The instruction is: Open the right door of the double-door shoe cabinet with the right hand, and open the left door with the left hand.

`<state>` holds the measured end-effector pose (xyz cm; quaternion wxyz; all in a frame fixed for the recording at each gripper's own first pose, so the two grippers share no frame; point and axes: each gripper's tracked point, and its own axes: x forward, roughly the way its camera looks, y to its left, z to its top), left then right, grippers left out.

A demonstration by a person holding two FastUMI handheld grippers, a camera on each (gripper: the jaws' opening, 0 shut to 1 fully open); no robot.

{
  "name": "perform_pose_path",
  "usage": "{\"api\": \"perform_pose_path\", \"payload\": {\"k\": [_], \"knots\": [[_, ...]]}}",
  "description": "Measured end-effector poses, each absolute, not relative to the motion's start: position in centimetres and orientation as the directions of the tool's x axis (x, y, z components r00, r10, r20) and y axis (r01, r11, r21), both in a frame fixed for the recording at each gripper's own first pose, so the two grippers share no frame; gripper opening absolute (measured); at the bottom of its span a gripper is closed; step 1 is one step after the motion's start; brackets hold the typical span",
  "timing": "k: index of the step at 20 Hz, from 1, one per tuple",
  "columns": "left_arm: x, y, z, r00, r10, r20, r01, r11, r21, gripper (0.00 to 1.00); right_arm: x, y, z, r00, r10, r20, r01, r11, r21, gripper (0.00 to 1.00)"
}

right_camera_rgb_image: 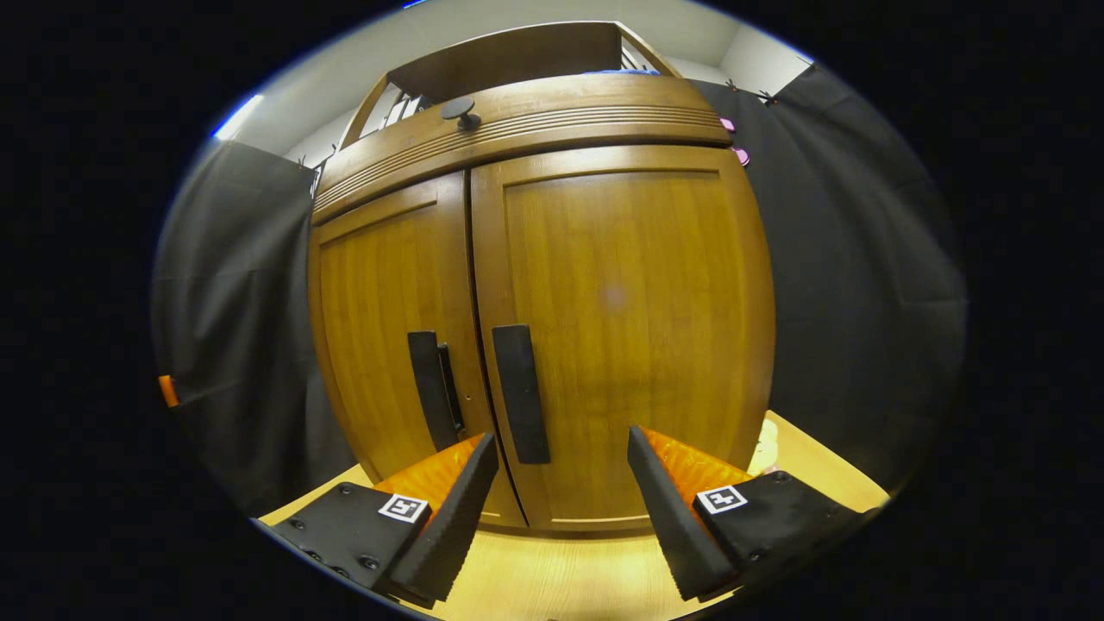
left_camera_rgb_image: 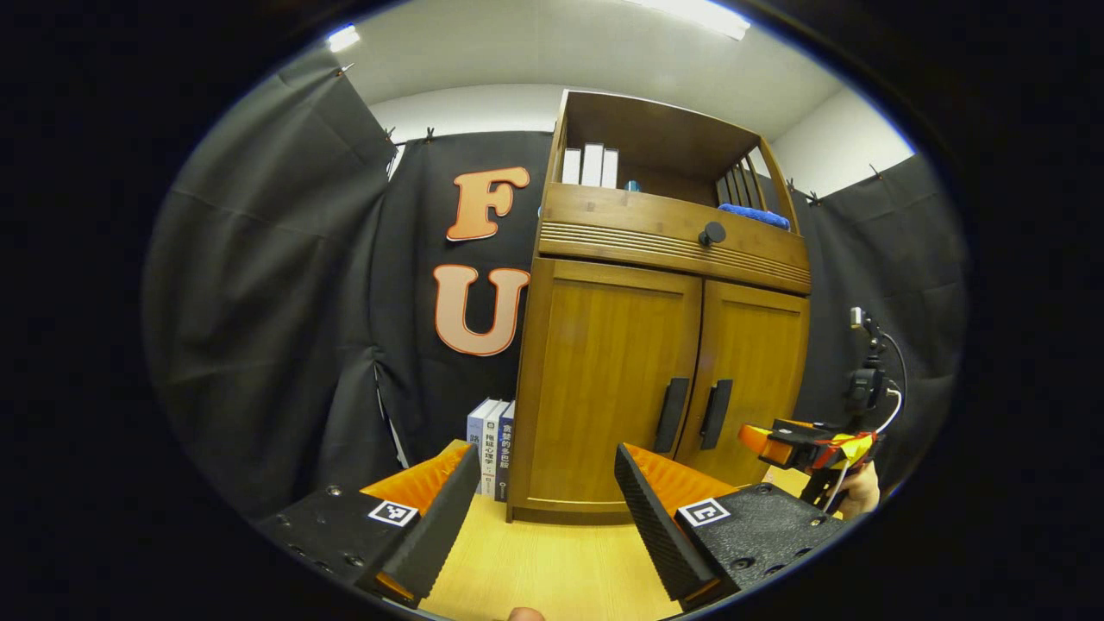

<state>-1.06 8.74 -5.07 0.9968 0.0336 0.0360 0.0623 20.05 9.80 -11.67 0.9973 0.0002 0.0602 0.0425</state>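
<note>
2 doors, both closed, front the wooden shoe cabinet (left_camera_rgb_image: 655,345) standing on a pale wooden table (left_camera_rgb_image: 552,561). Left door (left_camera_rgb_image: 604,379) and right door (left_camera_rgb_image: 750,371) each carry 1 dark vertical handle at the centre seam: left handle (left_camera_rgb_image: 671,415), right handle (left_camera_rgb_image: 715,414). 1 drawer with a round knob (left_camera_rgb_image: 711,233) sits above them; an open shelf on top holds white boxes (left_camera_rgb_image: 591,166) and a blue cloth (left_camera_rgb_image: 755,215). Books (left_camera_rgb_image: 492,448) stand beside the cabinet's left flank. Left gripper (left_camera_rgb_image: 548,483): fingers spread wide, holding nothing, well back from the cabinet. Right gripper (right_camera_rgb_image: 561,474): fingers spread wide, holding nothing, near the right handle (right_camera_rgb_image: 521,392), not touching it.
</note>
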Motion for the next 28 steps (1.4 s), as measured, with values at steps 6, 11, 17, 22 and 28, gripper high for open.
{"api": "perform_pose_path", "payload": {"k": [6, 11, 17, 22, 28], "knots": [[-0.7, 9.4, -5.3, 0.991, 0.121, -0.058, -0.117, 0.991, 0.069, 0.95, 24.0, 11.7, -11.3, 0.993, 0.08, -0.09, -0.087, 0.993, -0.079, 0.86], [-0.4, 10.0, -6.0, 0.989, 0.125, -0.08, -0.12, 0.991, 0.058, 0.92, 25.8, 12.3, -12.3, 0.993, 0.064, -0.096, -0.071, 0.995, -0.072, 0.78], [1.0, 11.3, -7.0, 0.986, 0.137, -0.09, -0.133, 0.99, 0.051, 0.95, 27.0, 12.8, -12.6, 0.994, 0.059, -0.097, -0.064, 0.997, -0.041, 0.41], [1.4, 11.2, -7.2, 0.989, 0.129, -0.079, -0.124, 0.99, 0.07, 0.95, 27.0, 12.6, -12.7, 0.996, 0.031, -0.088, -0.038, 0.996, -0.081, 0.4], [1.2, 10.6, -7.5, 0.989, 0.12, -0.083, -0.114, 0.991, 0.075, 0.95, 25.3, 12.4, -12.6, 0.995, 0.064, -0.081, -0.069, 0.996, -0.063, 0.28]]}}
